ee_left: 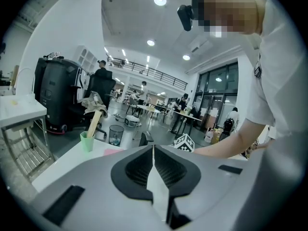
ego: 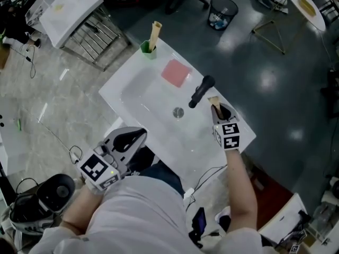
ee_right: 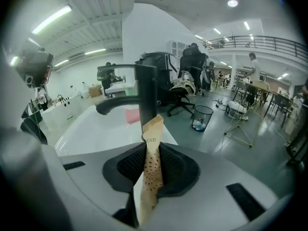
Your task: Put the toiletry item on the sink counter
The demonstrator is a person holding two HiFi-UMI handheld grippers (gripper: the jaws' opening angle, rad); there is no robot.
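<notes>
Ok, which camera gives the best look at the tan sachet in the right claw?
The right gripper view: the sachet stands upright, pinched in the right claw, its dotted print and serrated top plain. The head view shows only its tan tip above that claw, beside the faucet. The left gripper view doesn't show it.

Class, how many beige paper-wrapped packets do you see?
2 packets: one in the green cup at the white sink's corner, one clamped in the right gripper by the black faucet. None seems hidden.
</notes>
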